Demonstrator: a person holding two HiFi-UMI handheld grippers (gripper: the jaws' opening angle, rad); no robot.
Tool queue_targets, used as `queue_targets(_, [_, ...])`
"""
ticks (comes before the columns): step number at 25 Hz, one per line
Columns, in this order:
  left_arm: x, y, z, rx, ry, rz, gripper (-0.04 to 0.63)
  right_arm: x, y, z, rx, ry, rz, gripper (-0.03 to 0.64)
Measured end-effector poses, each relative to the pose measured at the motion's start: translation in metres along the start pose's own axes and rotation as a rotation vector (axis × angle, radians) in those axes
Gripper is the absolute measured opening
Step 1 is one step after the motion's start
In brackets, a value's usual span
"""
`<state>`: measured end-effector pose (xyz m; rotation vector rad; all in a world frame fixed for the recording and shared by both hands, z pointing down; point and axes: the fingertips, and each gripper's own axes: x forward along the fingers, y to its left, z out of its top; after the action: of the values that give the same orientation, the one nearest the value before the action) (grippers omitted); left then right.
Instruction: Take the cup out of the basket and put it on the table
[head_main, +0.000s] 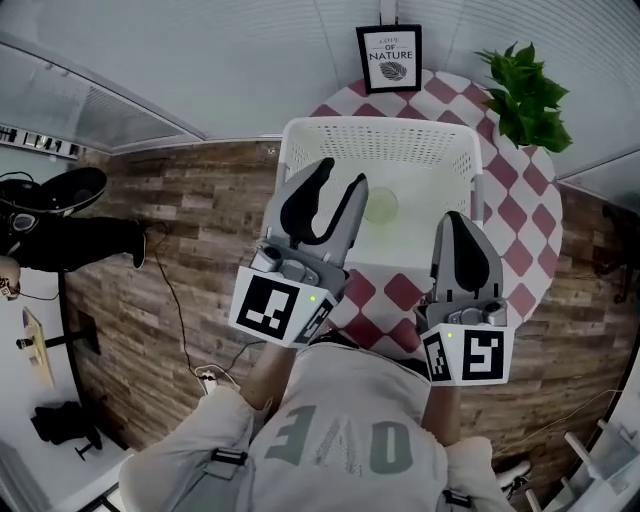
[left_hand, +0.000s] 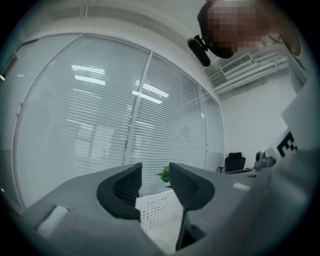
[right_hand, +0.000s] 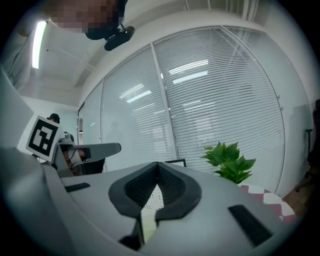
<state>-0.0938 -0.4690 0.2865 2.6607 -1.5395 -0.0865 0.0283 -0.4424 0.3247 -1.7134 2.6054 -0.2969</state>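
The left gripper's jaws stand partly apart with nothing between them; in the left gripper view the gap frames only the white basket's perforated wall. The right gripper's jaws meet at their tips and hold nothing, as the right gripper view shows.

Both grippers are held out level in front of the person, side by side. The left reaches over the near rim of the basket. The right is just beside the basket's right wall, over the red-and-white checked table.

The cup, pale green, lies inside the basket on its floor, just right of the left gripper's jaws and untouched.

Behind the basket, a framed sign reads "LOVE OF NATURE", and a potted plant stands to its right.
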Motion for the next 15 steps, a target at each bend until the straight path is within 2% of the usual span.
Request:
queue_targets(2, [0.014,-0.005,-0.003,-0.069,0.008,-0.051,0.24,-0.005,-0.01,-0.003,0.017,0.006,-0.012,0.009])
queue_targets(3, [0.021,-0.006,-0.005,-0.081,0.016,-0.061,0.261,-0.006,-0.014,-0.003,0.024,0.005,-0.016,0.009])
queue_targets(6, [0.039,-0.004,-0.024,-0.004,0.095,-0.059,0.282,-0.01,-0.021,0.0,0.04,-0.009,-0.017,0.009])
queue_targets(7, [0.045,-0.003,-0.034,0.014,0.141,-0.065,0.282,-0.011,-0.022,0.001,0.046,-0.016,-0.015,0.009])
queue_targets(11, [0.06,0.004,-0.083,0.0,0.361,-0.114,0.281,-0.016,-0.022,0.009,0.076,-0.04,0.006,0.009])
queue_targets(15, [0.068,0.004,-0.158,0.044,0.666,-0.185,0.281,-0.021,-0.027,0.015,0.137,-0.069,0.029,0.009])
